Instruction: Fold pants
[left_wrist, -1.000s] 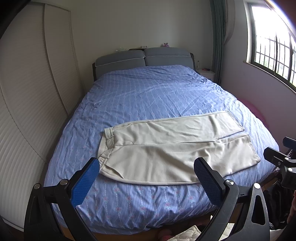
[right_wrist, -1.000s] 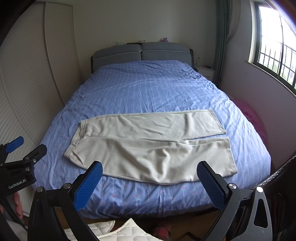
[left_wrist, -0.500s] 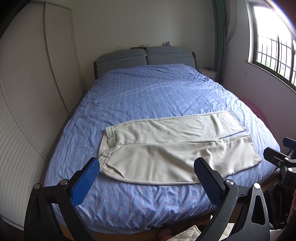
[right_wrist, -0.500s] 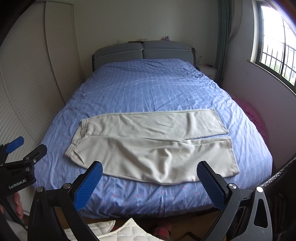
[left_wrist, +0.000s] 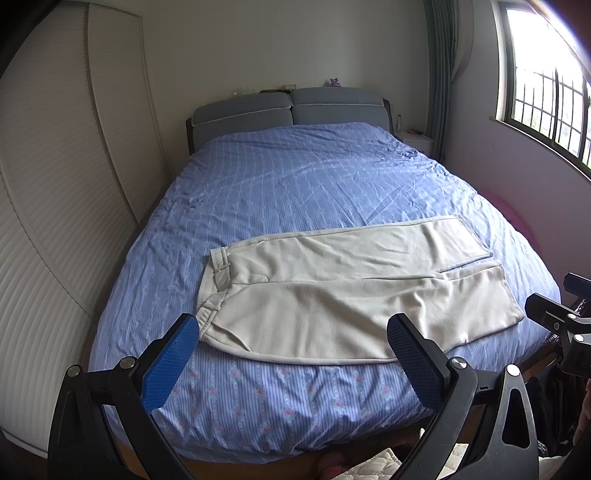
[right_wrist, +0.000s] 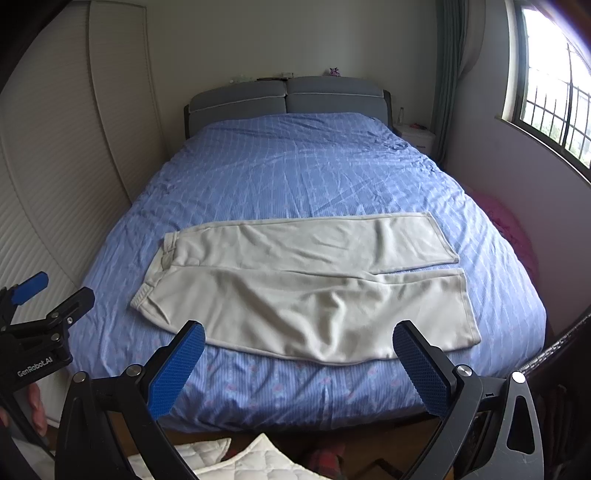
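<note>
Cream pants (left_wrist: 343, 288) lie flat across the foot of the bed, waistband to the left, both legs running right side by side; they also show in the right wrist view (right_wrist: 306, 288). My left gripper (left_wrist: 291, 332) is open and empty, held in the air short of the bed's foot, its blue pads (left_wrist: 170, 365) framing the near leg. My right gripper (right_wrist: 299, 339) is open and empty too, also short of the bed, facing the near leg's lower edge.
The bed (left_wrist: 295, 177) has a blue striped cover and a grey headboard (left_wrist: 288, 107). A white louvred wardrobe (left_wrist: 55, 184) stands on the left, a window (left_wrist: 546, 92) on the right. White quilted fabric (right_wrist: 240, 461) lies on the floor below.
Both grippers have moved slightly closer to the bed and lowered a little. The pants have not moved.
</note>
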